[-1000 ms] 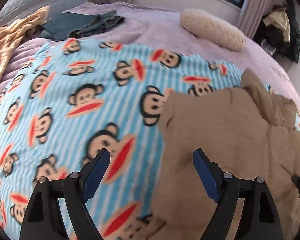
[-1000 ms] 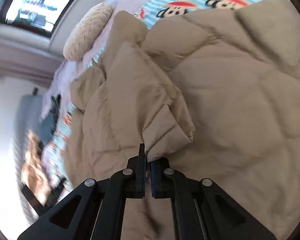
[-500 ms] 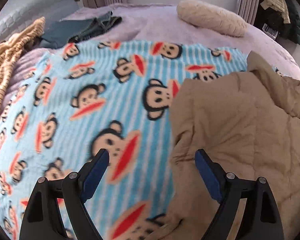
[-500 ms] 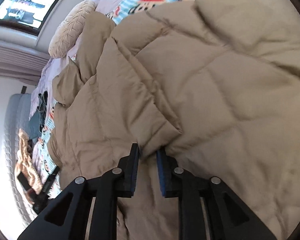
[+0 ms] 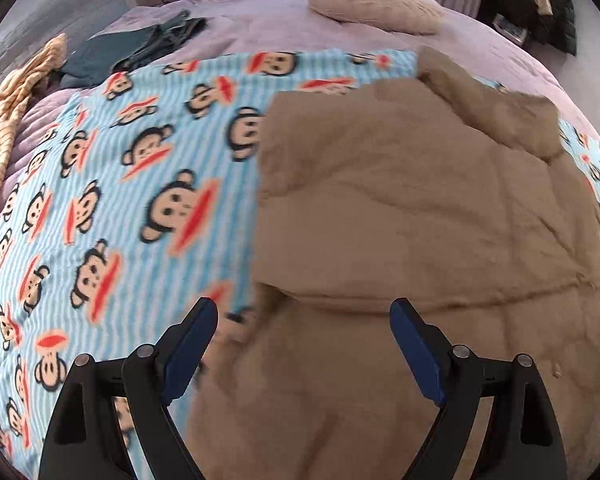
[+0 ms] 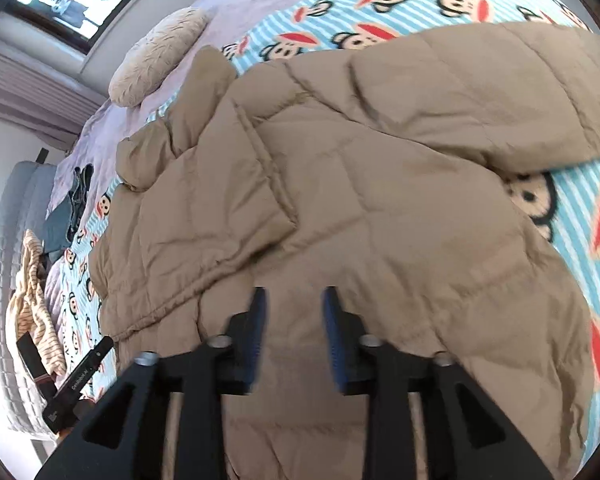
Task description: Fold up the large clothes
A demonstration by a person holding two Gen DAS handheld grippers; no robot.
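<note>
Jaws of both the left gripper (image 5: pixel 303 312) and right gripper (image 6: pixel 292 300) are parted, the right's just widened, nothing gripped; the released puffy jacket (image 6: pixel 380 184) flap may spring unfolded.

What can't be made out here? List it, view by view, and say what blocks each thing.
- Left wrist view: the tan puffer jacket runs off the right and bottom edges; its front, zipper and cuffs don't show.
- Left wrist view: motion blur smears the monkey blanket near the left gripper.
- Right wrist view: the jacket's near hem is hidden behind the right gripper.
- Right wrist view: the dark clothes are too small to identify.
</note>
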